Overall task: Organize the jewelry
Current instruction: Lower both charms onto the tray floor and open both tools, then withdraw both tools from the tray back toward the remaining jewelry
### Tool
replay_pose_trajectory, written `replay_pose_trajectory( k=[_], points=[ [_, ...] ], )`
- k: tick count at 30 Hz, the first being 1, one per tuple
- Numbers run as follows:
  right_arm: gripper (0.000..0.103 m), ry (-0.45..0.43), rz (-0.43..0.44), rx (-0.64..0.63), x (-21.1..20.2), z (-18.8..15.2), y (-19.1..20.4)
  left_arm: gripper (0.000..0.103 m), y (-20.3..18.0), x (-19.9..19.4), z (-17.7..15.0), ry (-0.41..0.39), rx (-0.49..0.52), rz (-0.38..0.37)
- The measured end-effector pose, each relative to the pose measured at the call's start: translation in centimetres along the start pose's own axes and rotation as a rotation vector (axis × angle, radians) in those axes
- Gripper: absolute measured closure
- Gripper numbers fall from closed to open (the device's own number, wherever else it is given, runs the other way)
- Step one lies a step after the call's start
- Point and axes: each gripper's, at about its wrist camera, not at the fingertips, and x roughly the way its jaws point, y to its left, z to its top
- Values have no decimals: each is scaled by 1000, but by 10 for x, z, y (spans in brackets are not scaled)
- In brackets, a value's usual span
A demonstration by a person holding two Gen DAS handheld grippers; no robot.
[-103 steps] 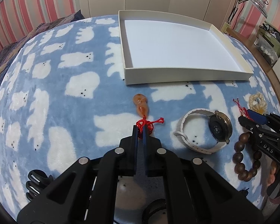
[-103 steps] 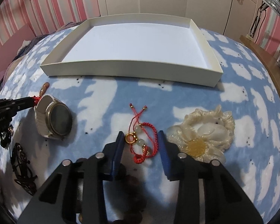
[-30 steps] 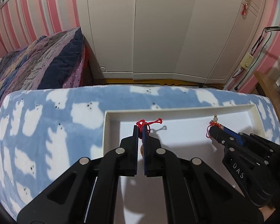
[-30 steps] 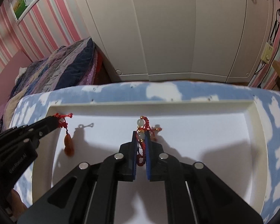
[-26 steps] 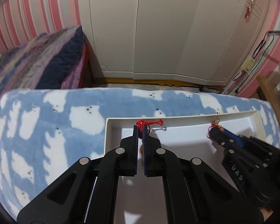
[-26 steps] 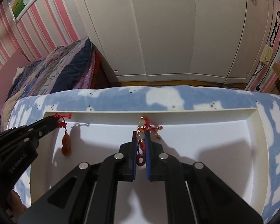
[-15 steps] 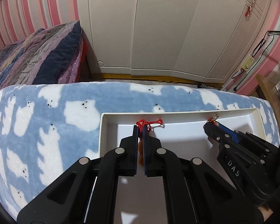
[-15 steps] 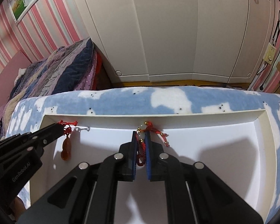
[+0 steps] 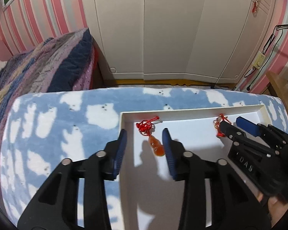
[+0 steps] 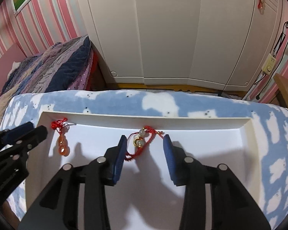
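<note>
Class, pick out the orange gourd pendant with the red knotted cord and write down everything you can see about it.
The gourd pendant is a small, glossy, translucent orange piece shaped like a double-bulbed gourd, looking like polished stone or glass. A red knotted cord is tied to its narrow top. It lies flat in the white tray, near the far left corner, cord end toward the far wall. It sits between the open fingers of the left gripper, which do not touch it.
</note>
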Motion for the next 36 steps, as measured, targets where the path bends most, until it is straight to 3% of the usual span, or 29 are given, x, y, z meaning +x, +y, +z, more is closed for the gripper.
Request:
replay_pose_trajectory(
  k=[5,10,14,17,20,23,31,36],
  points=[
    [34,-69,-36,4,-52,-2,-8,36,10,-45,-10,-34,-23,8],
    [13,-135,-83,-15,-119,-31,-22,3,31,-113,-44,-107,-16,0],
    [2,-224,-172,-40,-175,-74,-36,3,44,-159,-83,-158,5,51],
    [2,-259,-250,-29,-204,-111,-50,3,48,-178,-108,-143,11,55],
    [2,-282,-266,12,-223,-142,-66,3,54,-193,-134,-169,19,41],
    [2,-309,-269,55,-236,-166,-80,3,61,-209,-164,-218,10,15],
    [2,-333,-165,208,-257,-219,-103,3,87,-249,-215,-325,-48,1],
    [2,-288,-194,214,-254,-241,-102,3,101,-259,-239,-281,-40,16]
  ],
)
